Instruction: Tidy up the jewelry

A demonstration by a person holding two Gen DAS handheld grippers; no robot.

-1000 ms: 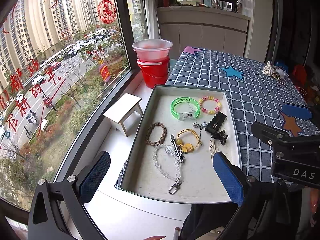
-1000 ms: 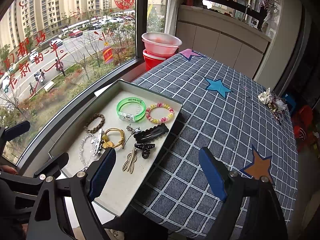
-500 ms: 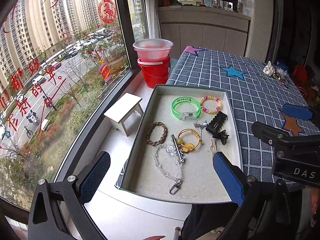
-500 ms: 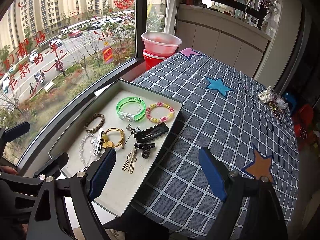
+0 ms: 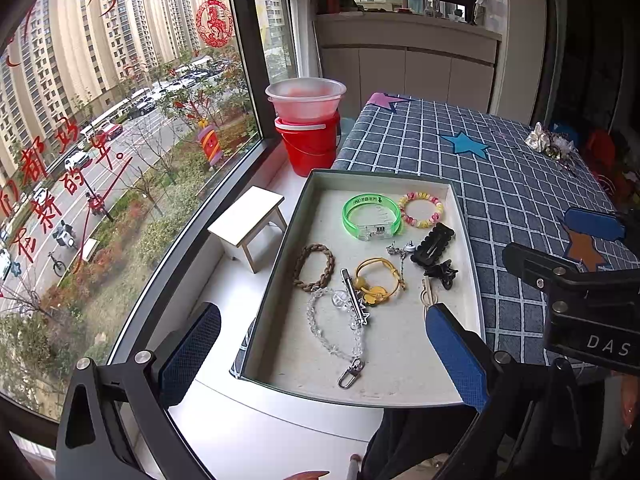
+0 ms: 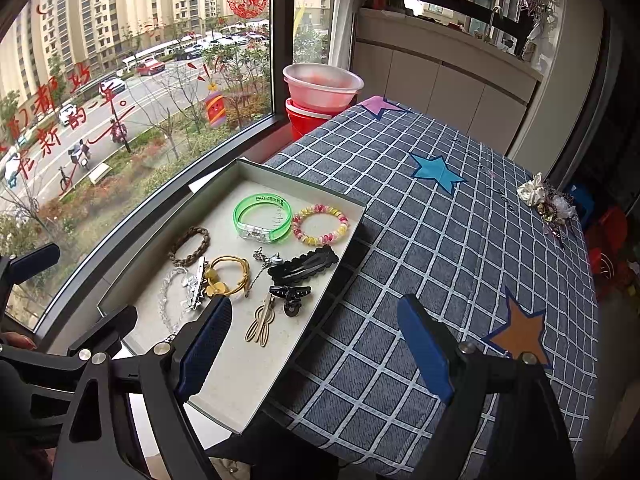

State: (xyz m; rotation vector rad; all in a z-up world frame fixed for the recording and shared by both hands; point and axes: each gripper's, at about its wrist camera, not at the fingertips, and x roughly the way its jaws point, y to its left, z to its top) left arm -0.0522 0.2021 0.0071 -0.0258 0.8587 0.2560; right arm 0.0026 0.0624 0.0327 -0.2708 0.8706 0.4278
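Note:
A shallow grey tray (image 5: 280,280) (image 6: 344,248) lies at the table's window edge. It holds a green bangle (image 5: 371,216) (image 6: 262,216), a pink-yellow bead bracelet (image 5: 421,210) (image 6: 320,225), a brown braided bracelet (image 5: 314,266), a yellow hair tie (image 5: 376,280), a clear bead chain (image 5: 334,332), black hair clips (image 5: 434,242) (image 6: 304,266) and a beige clip (image 6: 260,322). My left gripper (image 5: 324,354) is open and empty above the tray's near end. My right gripper (image 6: 316,344) is open and empty over the tray's right rim.
A red bucket (image 5: 310,144) with pink basins stands on the sill behind the tray. A small wooden stool (image 5: 248,224) stands left of it. A heap of trinkets (image 6: 546,202) lies at the checked tablecloth's (image 6: 440,240) far right. The window is at the left.

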